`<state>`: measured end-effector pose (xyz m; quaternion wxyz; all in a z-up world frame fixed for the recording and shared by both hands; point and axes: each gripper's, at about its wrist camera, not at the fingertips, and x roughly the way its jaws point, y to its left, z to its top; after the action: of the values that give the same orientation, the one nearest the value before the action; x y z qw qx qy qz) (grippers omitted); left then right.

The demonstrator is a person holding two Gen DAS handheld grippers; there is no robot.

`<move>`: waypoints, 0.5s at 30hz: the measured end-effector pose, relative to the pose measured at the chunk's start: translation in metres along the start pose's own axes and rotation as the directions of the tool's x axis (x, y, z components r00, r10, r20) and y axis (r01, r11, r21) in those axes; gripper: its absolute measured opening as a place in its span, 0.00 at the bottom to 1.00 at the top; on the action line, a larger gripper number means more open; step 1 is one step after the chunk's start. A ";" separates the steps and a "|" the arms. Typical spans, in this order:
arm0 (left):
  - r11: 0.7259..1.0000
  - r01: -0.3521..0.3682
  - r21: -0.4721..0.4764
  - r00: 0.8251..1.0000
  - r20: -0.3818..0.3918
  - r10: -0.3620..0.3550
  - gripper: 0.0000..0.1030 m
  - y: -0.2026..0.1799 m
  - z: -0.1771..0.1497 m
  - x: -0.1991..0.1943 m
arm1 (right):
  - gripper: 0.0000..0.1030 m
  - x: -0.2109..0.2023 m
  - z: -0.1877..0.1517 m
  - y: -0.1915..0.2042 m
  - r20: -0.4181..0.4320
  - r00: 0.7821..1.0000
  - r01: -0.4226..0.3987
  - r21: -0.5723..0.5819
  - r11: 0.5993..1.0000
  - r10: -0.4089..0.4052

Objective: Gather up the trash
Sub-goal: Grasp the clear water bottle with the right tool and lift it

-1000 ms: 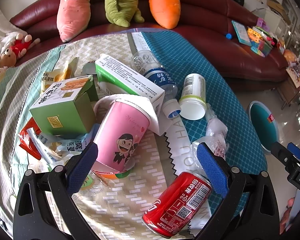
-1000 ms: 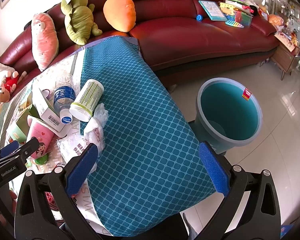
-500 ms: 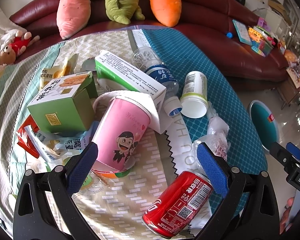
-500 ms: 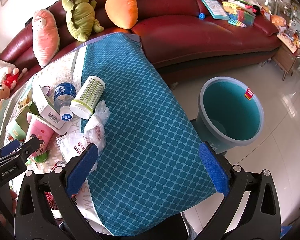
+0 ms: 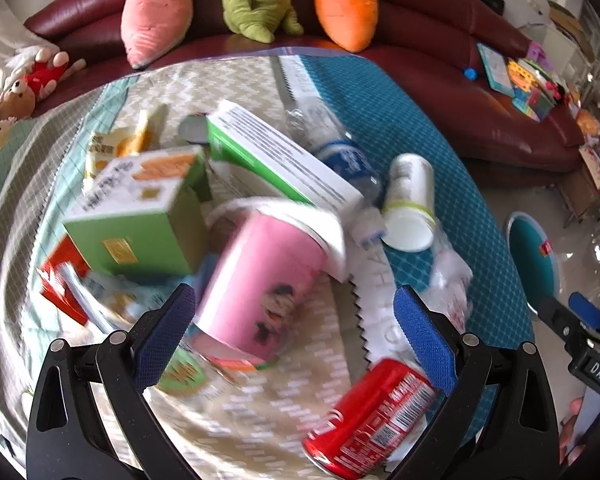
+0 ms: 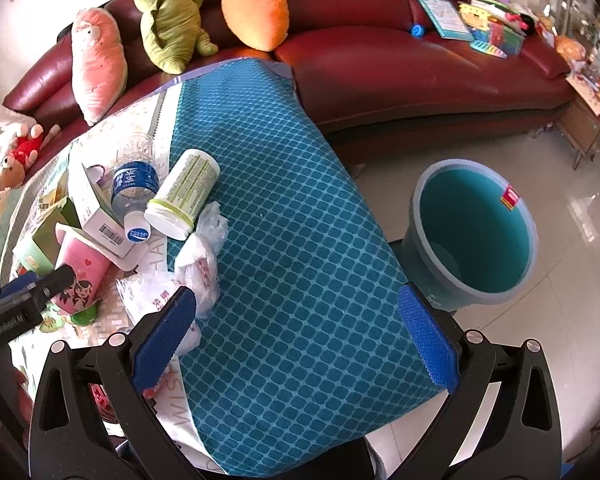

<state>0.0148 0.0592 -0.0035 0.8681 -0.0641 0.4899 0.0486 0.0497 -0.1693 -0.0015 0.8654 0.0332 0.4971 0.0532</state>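
Note:
Trash lies heaped on a cloth-covered table. In the left wrist view my left gripper is open, its jaws either side of a pink paper cup lying tilted, without touching it. A red soda can lies near the right finger. Green boxes, a water bottle and a white canister lie behind. In the right wrist view my right gripper is open over the teal cloth, holding nothing. Crumpled plastic bags lie by its left finger. A teal bin stands on the floor to the right.
A dark red sofa with plush toys runs behind the table. Books and toys sit on its right end. A tiled floor spreads around the bin. Snack wrappers lie at the table's left.
My left gripper has moved forward toward the pink cup, and its view is now blurred by motion. My right gripper has shifted only slightly; both stay open.

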 end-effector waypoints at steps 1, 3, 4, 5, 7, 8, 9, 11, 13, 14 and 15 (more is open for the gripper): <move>1.000 -0.011 -0.002 1.000 0.001 0.011 0.96 0.002 0.005 -0.001 | 0.94 0.002 0.004 0.001 -0.006 1.000 -0.002 -0.005 1.000 0.002; 0.999 -0.032 -0.010 0.999 -0.003 0.032 0.96 0.005 0.019 0.000 | 0.94 0.006 0.012 0.002 -0.008 1.000 -0.007 -0.014 1.000 0.007; 0.999 -0.041 -0.012 0.999 -0.007 0.041 0.96 0.006 0.026 0.001 | 0.94 0.007 0.016 0.003 -0.007 1.000 -0.011 -0.017 1.000 0.011; 0.999 -0.052 -0.016 0.999 -0.016 0.051 0.96 0.007 0.035 0.004 | 0.94 0.009 0.022 0.004 -0.005 1.000 -0.019 -0.021 1.000 0.019; 0.998 -0.059 -0.026 0.998 -0.039 0.058 0.96 0.006 0.048 0.011 | 0.94 0.012 0.029 0.004 -0.002 1.000 -0.031 -0.023 0.999 0.031; 0.998 -0.056 -0.039 0.997 -0.057 0.054 0.96 0.007 0.057 0.017 | 0.94 0.013 0.034 0.004 -0.001 0.999 -0.039 -0.024 0.999 0.039; 0.997 -0.052 -0.051 0.996 -0.069 0.049 0.96 0.009 0.063 0.021 | 0.94 0.015 0.037 0.004 0.000 0.999 -0.045 -0.024 0.999 0.045; 0.996 -0.054 -0.074 0.995 -0.083 0.048 0.96 0.010 0.076 0.029 | 0.94 0.019 0.043 0.004 -0.002 0.998 -0.057 -0.026 0.998 0.057; 0.995 -0.052 -0.084 0.994 -0.101 0.044 0.95 0.010 0.086 0.039 | 0.94 0.025 0.049 0.003 -0.008 0.998 -0.065 -0.025 0.998 0.065; 0.995 -0.048 -0.092 0.993 -0.114 0.037 0.86 0.011 0.091 0.044 | 0.94 0.028 0.050 0.002 -0.015 0.997 -0.073 -0.022 0.997 0.073; 0.994 -0.048 -0.102 0.991 -0.128 0.034 0.81 0.012 0.095 0.050 | 0.94 0.031 0.052 0.001 -0.023 0.997 -0.079 -0.017 0.997 0.079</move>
<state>0.1187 0.0868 0.0018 0.8298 -0.1024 0.5415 0.0879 0.1102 -0.1644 -0.0018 0.8575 0.0443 0.5043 0.0921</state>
